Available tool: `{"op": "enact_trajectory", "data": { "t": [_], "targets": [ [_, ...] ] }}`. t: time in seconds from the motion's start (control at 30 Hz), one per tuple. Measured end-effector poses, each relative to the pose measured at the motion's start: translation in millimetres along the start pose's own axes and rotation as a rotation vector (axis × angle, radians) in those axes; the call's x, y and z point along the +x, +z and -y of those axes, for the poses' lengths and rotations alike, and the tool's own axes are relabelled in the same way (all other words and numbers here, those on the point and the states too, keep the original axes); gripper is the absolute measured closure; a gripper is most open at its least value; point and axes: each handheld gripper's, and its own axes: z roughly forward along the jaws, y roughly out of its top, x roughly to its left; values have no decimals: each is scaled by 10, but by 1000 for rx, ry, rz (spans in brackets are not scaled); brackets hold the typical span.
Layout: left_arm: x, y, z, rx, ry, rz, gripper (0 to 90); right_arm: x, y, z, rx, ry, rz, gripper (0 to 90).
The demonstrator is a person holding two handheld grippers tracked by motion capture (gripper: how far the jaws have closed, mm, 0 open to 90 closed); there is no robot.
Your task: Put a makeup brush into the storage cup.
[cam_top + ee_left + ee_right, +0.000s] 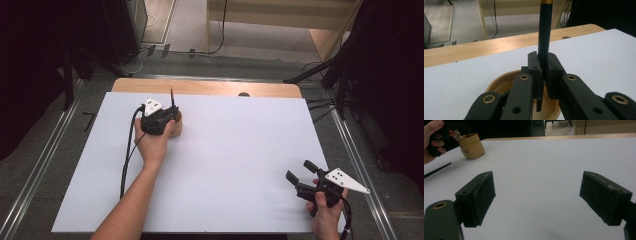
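The left gripper (543, 75) is closed on a dark brush (545, 37), upright, its lower end inside the wooden cup (499, 83), at about ten o'clock on the white table (225, 165). Placing seems almost done; release remains. The right gripper (536, 197), at five o'clock, is wide open and empty.

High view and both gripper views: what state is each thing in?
Left gripper: jaws shut on the dark pen.
Dark pen: upright, lower end over the wooden cup.
Wooden cup: upright on the white sheet, mouth open.
Right gripper: jaws open, nothing between them.
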Motion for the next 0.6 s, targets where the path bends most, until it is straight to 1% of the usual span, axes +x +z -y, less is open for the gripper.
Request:
{"op": "enact_trajectory", "data": {
  "t": [0.07,0.2,0.27,0.33,0.4,0.47,0.53,0.6],
  "targets": [
    [3,-15,-5,4,8,-13,840,-2,2,0,0,-4,5,130],
    [-2,-41,-9,19,14,-16,839,7,12,1,1,-8,4,131],
    [-21,-45,-12,30,26,-19,838,5,16,2,-1,-8,3,131],
    [-32,-44,-12,32,21,-20,835,0,19,3,-2,-7,2,131],
    [-29,-40,-12,35,11,-9,821,3,19,2,-1,-9,0,131],
    [-34,-53,-17,37,13,-4,722,8,17,2,-2,-12,-3,131],
    [-46,-92,-32,21,12,16,610,12,13,1,-1,-13,-5,131],
    [-54,-153,-49,7,-6,50,500,14,17,-3,1,-16,-2,131]
  ]
}}
